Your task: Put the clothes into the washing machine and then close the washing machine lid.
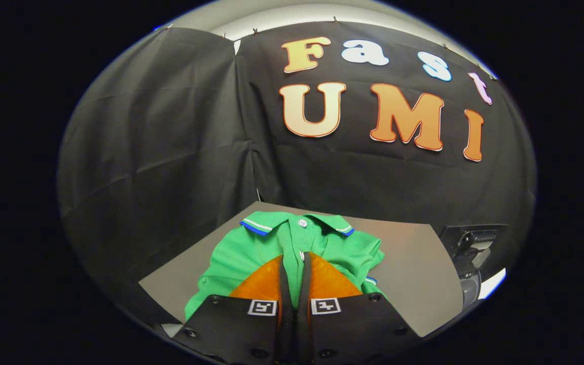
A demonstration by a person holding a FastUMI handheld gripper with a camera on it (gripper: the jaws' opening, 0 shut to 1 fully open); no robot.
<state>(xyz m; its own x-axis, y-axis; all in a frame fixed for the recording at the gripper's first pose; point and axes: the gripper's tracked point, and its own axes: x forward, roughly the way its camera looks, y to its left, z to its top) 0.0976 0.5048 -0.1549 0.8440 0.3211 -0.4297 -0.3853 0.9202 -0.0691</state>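
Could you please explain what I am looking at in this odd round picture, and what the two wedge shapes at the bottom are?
The picture comes from a fisheye camera riding on a hand-held gripper, looking forward along its two fingers; those are the wedges. A person carries the tool, no robot arm. The fingers are drawn almost together over the button placket of a green polo shirt, apparently pinching the fabric. The shirt lies on a grey table, collar away from the camera. Beyond the table's far corner is part of a dark device, too cropped to identify. Black cloth forms the booth wall.

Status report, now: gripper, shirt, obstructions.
Gripper closed, fingers pinching the placket. Green polo shirt on grey table. Dark machine part beyond table edge. No visible obstruction.
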